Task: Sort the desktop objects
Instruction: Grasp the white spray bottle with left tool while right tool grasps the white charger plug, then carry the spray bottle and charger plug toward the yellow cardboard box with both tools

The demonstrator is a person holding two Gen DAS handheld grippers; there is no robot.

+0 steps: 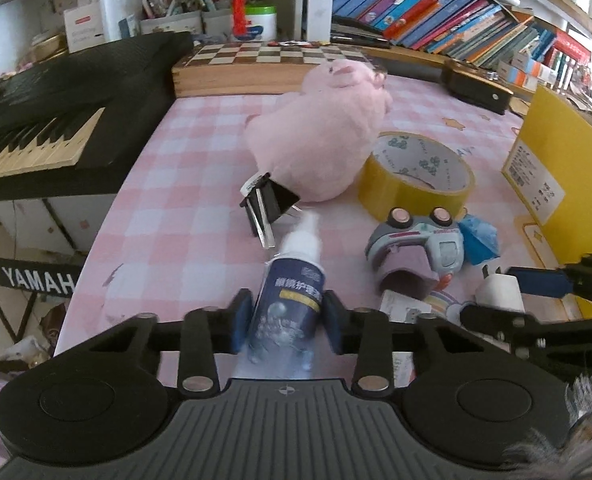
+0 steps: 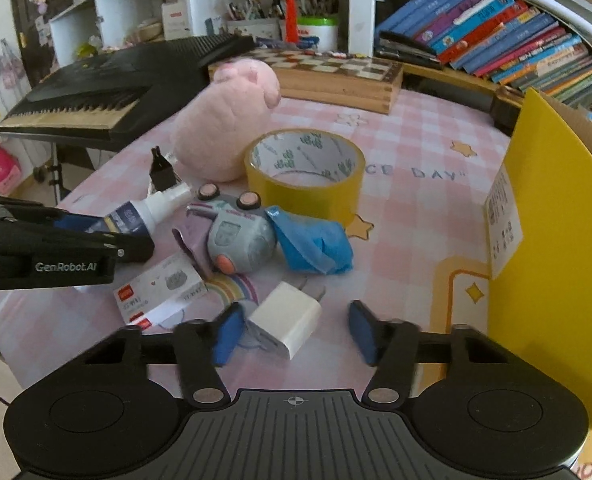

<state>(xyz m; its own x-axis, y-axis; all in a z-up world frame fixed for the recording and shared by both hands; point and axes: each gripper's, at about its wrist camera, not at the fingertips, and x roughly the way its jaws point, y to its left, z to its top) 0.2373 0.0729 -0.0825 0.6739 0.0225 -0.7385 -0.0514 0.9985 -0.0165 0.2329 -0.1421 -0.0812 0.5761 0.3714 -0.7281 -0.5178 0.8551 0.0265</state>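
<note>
1. Left gripper (image 1: 289,320): jaws pinched on the dark blue spray bottle (image 1: 288,304), both blue pads against its body. The bottle lies near the front edge of the pink checked tablecloth (image 2: 416,220), white nozzle pointing away towards the black binder clip (image 1: 268,204).
2. Right gripper (image 2: 295,332): jaws spread around the white charger (image 2: 286,316). Left pad touches it; right pad shows a clear gap, so no pinch.
3. The charger lies flat on the cloth, prongs pointing away, just in front of the grey toy car (image 2: 236,236).
4. A crumpled blue wrapper (image 2: 312,244) touches the car's right side. The yellow tape roll (image 2: 304,176) sits behind both, with the pink plush (image 2: 224,128) beside it to the left.
5. A printed card (image 2: 160,292) lies left of the charger.
6. The yellow box (image 2: 556,240) stands at the right edge.
7. Keyboard (image 1: 36,120) far left, chessboard (image 1: 256,68) at the back.
</note>
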